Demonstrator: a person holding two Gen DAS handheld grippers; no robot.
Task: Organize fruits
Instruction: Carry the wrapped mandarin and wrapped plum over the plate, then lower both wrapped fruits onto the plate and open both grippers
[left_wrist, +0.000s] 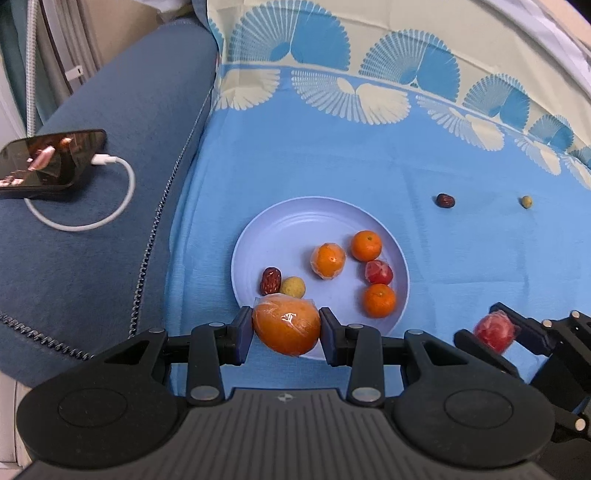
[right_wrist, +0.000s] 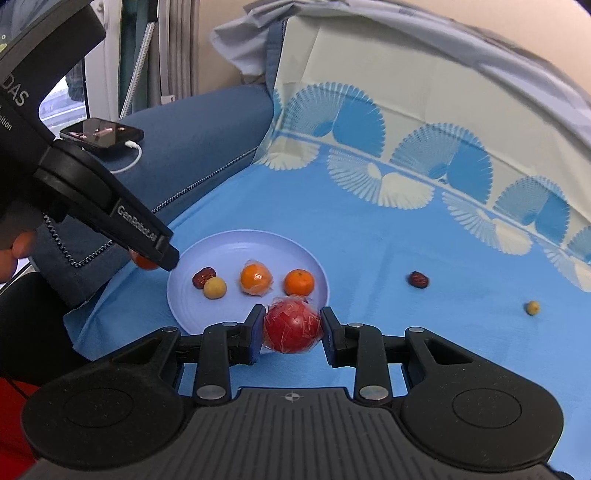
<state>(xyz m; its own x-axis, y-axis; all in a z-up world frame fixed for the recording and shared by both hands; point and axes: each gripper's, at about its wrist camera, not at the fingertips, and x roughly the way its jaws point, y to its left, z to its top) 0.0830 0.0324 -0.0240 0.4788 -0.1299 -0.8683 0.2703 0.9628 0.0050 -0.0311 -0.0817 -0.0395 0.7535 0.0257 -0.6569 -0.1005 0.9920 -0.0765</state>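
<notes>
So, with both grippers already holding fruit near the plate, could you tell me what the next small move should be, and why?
Probably ease the left gripper forward over the plate and open it. Its fingers clamp the wrapped orange right at the near rim, and bare plate lies just beyond. The right gripper, holding the wrapped red fruit, could follow.

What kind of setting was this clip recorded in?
Probably a home living room: fruit and a plate lie on a blue fan-patterned cloth draped over a blue sofa, with a charging phone resting on the cushion.
</notes>
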